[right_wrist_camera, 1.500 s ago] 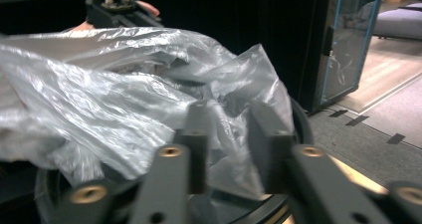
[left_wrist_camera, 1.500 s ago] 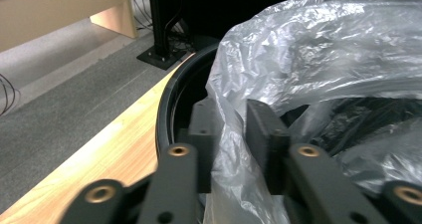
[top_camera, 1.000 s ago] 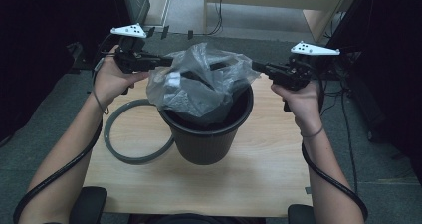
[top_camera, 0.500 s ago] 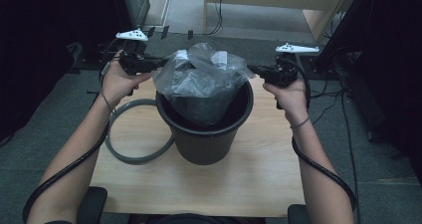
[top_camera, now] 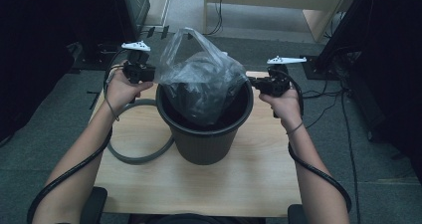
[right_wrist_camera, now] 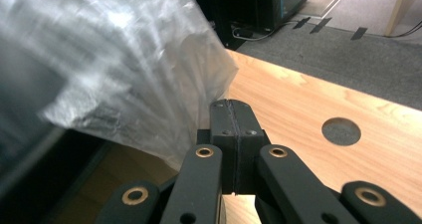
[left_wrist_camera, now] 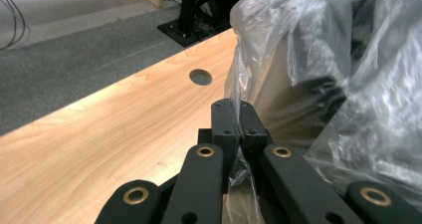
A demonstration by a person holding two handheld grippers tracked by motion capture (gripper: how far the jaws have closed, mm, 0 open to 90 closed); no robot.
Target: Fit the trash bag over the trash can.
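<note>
A black bucket [top_camera: 204,144] stands mid-table with a clear plastic bag [top_camera: 204,79] bulging out of its mouth. One flap of the bag sticks up at the back. My left gripper [top_camera: 152,74] is at the bucket's left rim, shut on the bag's edge. In the left gripper view the film [left_wrist_camera: 348,84] runs down between the closed fingertips [left_wrist_camera: 239,112]. My right gripper [top_camera: 255,83] is at the right rim, jaws shut. In the right gripper view the bag [right_wrist_camera: 124,74] reaches its closed tips [right_wrist_camera: 232,109].
A grey hoop [top_camera: 139,157] lies flat on the wooden table [top_camera: 239,184], left of the bucket and partly under it. The table has a round cable hole [left_wrist_camera: 200,76] [right_wrist_camera: 341,131] at each far corner. Dark stands and cables surround the table on the carpet.
Both grippers have drawn in toward the bucket's rim and dropped slightly. The bag has gone slack, and its top has puffed upward.
</note>
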